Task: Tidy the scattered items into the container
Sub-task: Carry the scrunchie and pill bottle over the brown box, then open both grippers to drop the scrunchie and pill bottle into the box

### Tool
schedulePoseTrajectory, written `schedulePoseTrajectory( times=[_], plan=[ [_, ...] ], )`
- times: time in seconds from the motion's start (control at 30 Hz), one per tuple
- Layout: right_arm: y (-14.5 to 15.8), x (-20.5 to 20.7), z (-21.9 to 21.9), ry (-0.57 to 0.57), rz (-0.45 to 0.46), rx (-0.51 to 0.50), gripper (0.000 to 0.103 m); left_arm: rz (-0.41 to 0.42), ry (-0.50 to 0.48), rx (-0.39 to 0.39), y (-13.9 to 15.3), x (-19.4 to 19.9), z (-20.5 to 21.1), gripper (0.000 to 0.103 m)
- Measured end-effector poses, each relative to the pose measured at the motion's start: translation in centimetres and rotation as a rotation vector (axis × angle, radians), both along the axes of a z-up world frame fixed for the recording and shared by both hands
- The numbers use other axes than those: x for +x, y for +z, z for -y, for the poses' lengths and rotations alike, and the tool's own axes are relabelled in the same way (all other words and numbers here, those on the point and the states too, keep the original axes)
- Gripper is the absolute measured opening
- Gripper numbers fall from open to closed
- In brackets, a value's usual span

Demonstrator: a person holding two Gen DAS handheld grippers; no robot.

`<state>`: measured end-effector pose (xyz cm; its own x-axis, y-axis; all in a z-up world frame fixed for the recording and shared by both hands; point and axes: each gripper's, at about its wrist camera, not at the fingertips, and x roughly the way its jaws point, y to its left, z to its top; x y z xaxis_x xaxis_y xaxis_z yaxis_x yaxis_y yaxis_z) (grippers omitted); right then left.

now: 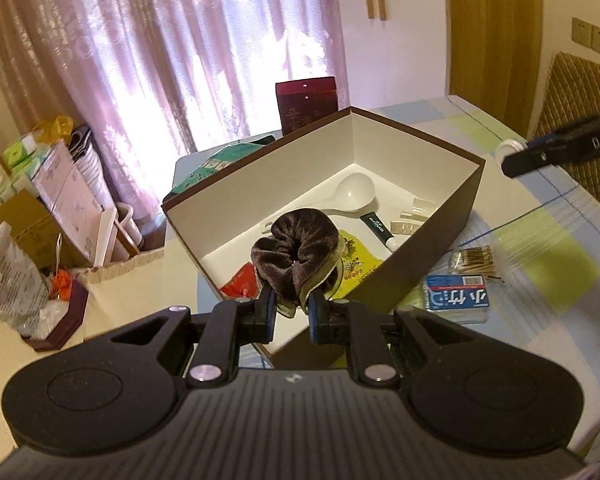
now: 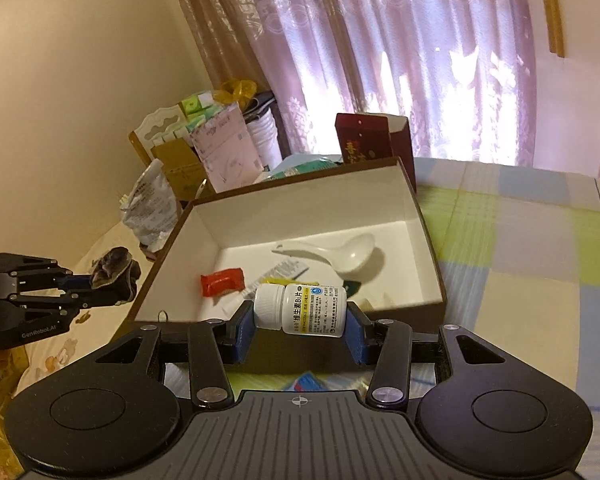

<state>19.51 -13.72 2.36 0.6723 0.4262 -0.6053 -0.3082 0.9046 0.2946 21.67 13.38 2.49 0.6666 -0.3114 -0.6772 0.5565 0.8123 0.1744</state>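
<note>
Meanwhile left tongs (image 1: 292, 304) clamp scrunchie (image 1: 296, 256), right tongs (image 2: 300, 320) grip pill bottle (image 2: 304, 310); box (image 1: 420, 136) wall ahead, toothpicks (image 1: 474, 261) beside.

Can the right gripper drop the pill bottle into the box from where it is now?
Probably yes. The right gripper holds the pill bottle sideways just short of the box's near wall. The box is open-topped, and nothing blocks the way forward over that rim.

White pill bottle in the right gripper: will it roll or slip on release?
The pill bottle lies sideways between the right gripper pads, so likely rolls once dropped into the box. Smooth plastic: probably slippery. Looks rigid.
</note>
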Motion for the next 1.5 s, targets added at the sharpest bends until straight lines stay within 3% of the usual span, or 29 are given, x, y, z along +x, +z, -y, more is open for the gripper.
schedulePoseTrajectory(
  times=[0.37, 0.57, 0.87, 1.27, 1.5],
  plan=[
    [0.2, 7.0, -1.9, 0.068, -0.041, -0.024, 0.049, -0.051, -0.226, 0.134, -1.0, 5.7, 0.7, 0.013],
    [-1.7, 10.6, -3.2, 0.106, -0.129, -0.081, 0.049, -0.171, -0.388, 0.240, -3.2, 8.2, 2.0, 0.013],
    [-4.8, 13.2, -3.9, 0.120, -0.240, -0.131, 0.049, -0.322, -0.551, 0.403, -7.2, 10.6, 3.5, 0.013],
    [-6.6, 15.2, -4.5, 0.189, -0.330, -0.202, 0.049, -0.379, -0.633, 0.415, -7.9, 12.6, 3.8, 0.018],
    [-8.4, 16.5, -5.6, 0.263, -0.453, -0.263, 0.049, -0.367, -0.590, 0.373, -7.1, 13.6, 3.5, 0.025]
  ],
)
